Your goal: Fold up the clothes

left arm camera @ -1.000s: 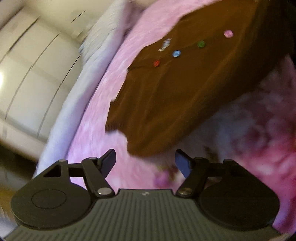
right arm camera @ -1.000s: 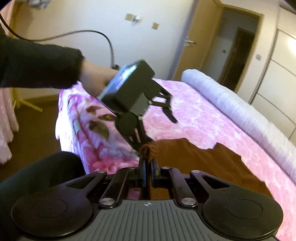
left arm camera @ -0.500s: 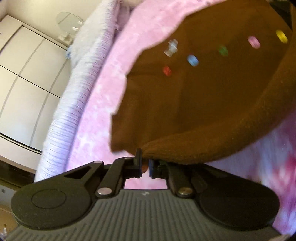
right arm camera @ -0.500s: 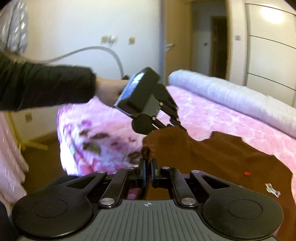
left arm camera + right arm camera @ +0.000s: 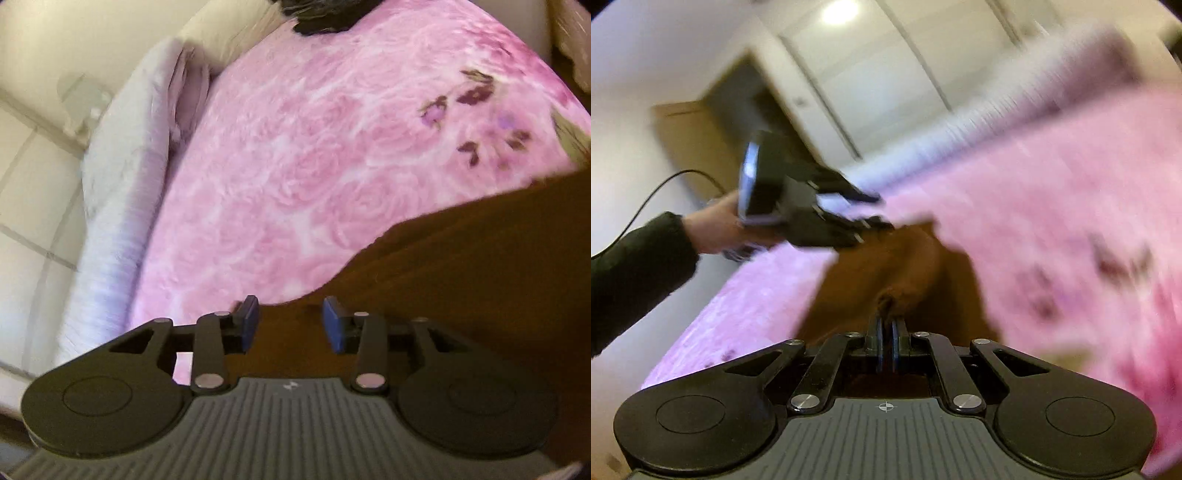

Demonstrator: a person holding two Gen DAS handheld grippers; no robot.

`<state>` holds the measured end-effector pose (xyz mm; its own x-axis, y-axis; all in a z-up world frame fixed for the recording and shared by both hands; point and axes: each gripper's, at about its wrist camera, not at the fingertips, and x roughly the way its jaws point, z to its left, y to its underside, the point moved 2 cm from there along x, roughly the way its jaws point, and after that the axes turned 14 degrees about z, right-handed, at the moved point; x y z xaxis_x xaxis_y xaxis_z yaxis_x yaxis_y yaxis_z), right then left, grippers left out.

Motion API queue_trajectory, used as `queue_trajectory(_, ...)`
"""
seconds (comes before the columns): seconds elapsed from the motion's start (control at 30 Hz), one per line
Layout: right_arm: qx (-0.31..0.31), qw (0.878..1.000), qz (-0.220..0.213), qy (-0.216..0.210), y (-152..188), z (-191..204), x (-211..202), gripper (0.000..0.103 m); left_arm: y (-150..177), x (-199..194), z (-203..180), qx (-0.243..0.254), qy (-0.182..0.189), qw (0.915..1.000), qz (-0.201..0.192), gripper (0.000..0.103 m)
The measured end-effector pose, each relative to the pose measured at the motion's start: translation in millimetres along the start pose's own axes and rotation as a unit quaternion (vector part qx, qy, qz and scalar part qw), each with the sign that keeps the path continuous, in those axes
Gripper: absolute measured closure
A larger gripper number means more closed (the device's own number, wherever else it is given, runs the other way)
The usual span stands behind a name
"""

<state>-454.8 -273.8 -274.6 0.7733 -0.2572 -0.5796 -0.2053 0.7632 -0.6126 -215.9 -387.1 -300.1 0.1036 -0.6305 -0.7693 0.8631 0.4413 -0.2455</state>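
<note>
A brown knit garment (image 5: 461,295) lies on the pink rose-print blanket (image 5: 314,147), filling the lower right of the left wrist view. My left gripper (image 5: 290,325) is over its edge and its jaws are opening. The fabric lies under the gap, and the blue pads (image 5: 250,323) do not press on it. In the blurred right wrist view, my right gripper (image 5: 885,332) is shut on a bunched fold of the brown garment (image 5: 897,266). Farther along the same cloth is the left gripper (image 5: 881,212), held by a hand (image 5: 716,221) in a dark sleeve.
A rolled white quilt (image 5: 122,184) runs along the bed's far side, with pale wardrobe doors (image 5: 886,55) behind it. A dark item (image 5: 325,14) lies at the top of the bed. A wooden door (image 5: 694,147) and a cable (image 5: 653,192) show at the left.
The left gripper closed on the garment's edge, carried it across the bed, and now has its jaws apart. The right gripper stayed shut on the cloth while rolling and sweeping sideways.
</note>
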Motion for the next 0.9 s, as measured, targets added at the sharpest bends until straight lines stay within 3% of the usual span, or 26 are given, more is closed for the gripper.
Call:
queue_trajectory(0.07, 0.020, 1.000, 0.022, -0.004, 6, -14, 7, 0.099, 15, -5, -1, -0.027, 0.026, 0.9993, 0.003, 0.067)
queue_trajectory(0.27, 0.023, 0.999, 0.036, -0.021, 11, -19, 10, 0.099, 74, -46, -22, -0.087, 0.043, 0.9948, 0.032, 0.064)
queue_trajectory(0.5, -0.011, 1.000, 0.021, 0.004, 0, -7, 9, 0.096, 108, -113, -83, -0.155, 0.104, 0.9825, 0.004, 0.054)
queue_trajectory(0.53, -0.012, 1.000, 0.022, 0.013, -4, -9, 9, 0.088, 107, -121, -93, -0.154, 0.116, 0.9812, -0.004, 0.054)
queue_trajectory(0.63, 0.002, 0.999, 0.025, 0.023, -18, -20, 12, 0.047, 100, -139, -124, -0.148, 0.133, 0.9796, -0.028, 0.051)
queue_trajectory(0.73, 0.007, 0.999, 0.028, 0.022, -24, -27, 10, 0.044, 85, -146, -153, -0.126, 0.142, 0.9809, -0.044, 0.051)
queue_trajectory(0.9, -0.021, 0.998, 0.051, 0.008, -21, -25, 15, 0.044, 63, -138, -198, -0.062, 0.096, 0.9927, -0.039, 0.054)
